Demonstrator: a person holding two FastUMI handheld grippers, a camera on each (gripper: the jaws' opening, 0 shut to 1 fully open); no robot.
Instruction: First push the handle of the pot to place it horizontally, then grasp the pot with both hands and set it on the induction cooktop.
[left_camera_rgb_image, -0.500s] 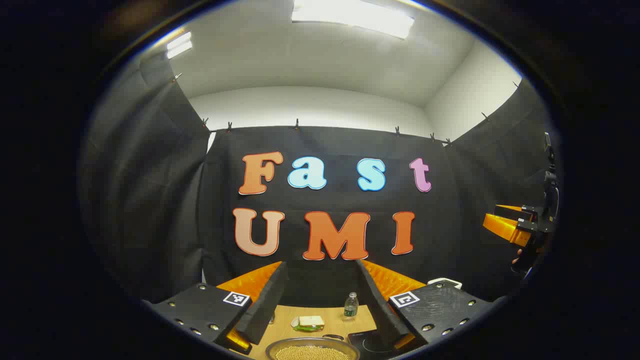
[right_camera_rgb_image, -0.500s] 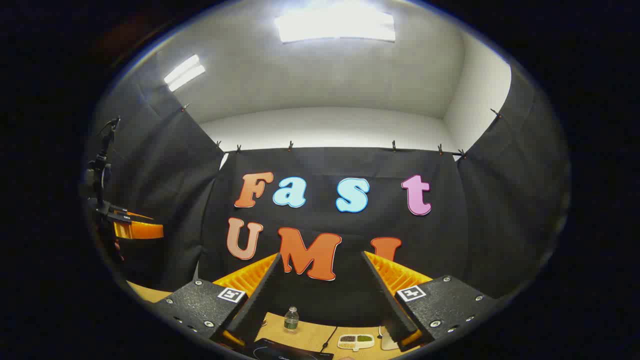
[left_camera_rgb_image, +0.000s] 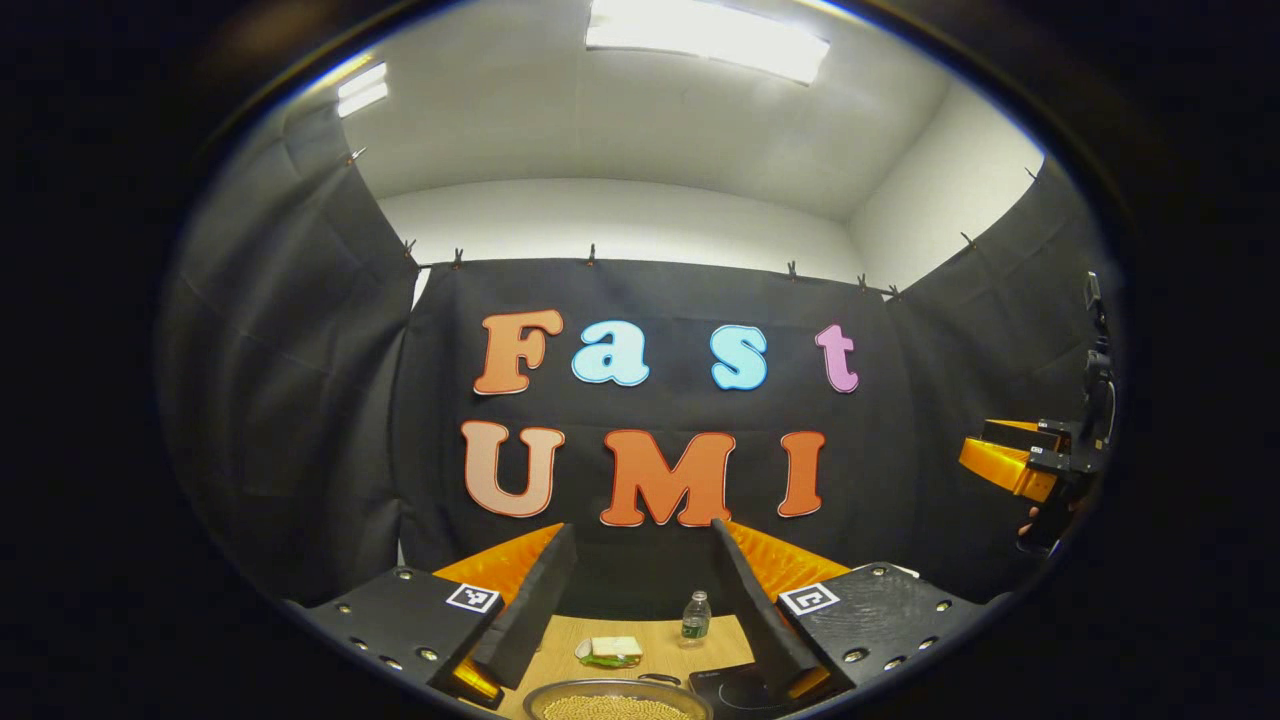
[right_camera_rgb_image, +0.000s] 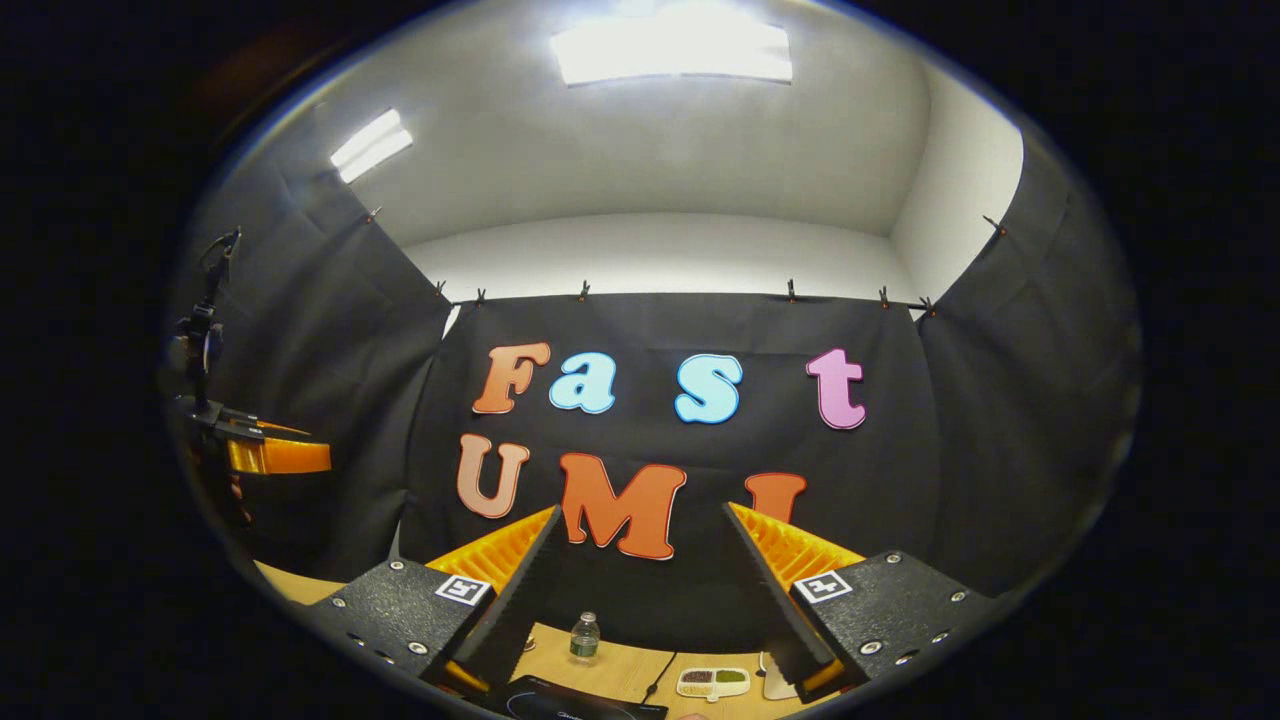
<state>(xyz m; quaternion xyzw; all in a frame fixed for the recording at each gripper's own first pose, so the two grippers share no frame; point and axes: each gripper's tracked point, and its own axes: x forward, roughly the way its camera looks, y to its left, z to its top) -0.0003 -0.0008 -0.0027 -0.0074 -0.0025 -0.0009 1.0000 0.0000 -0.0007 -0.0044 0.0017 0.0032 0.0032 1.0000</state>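
Two tongs spread, empty, held high: left tongs (left_camera_rgb_image: 640, 600), right tongs (right_camera_rgb_image: 640, 590). Pot (left_camera_rgb_image: 615, 700) full of beans low on counter (left_camera_rgb_image: 640, 632), beside induction cooktop (left_camera_rgb_image: 735, 688). Likely heavy, rigid, spill-prone; grip opposite rim edges, keep level.

The left gripper (left_camera_rgb_image: 640, 560) is hanging high over the table (left_camera_rgb_image: 735, 632), its fingers standing wide apart. Between them, farther off, a bottle (left_camera_rgb_image: 695, 618) is standing beside a small dish (left_camera_rgb_image: 608, 651). Nearer, the pot (left_camera_rgb_image: 617, 702) of pale grains is sitting beside the induction cooktop (left_camera_rgb_image: 738, 688). Far right, the right gripper (left_camera_rgb_image: 1015, 460) is hovering.
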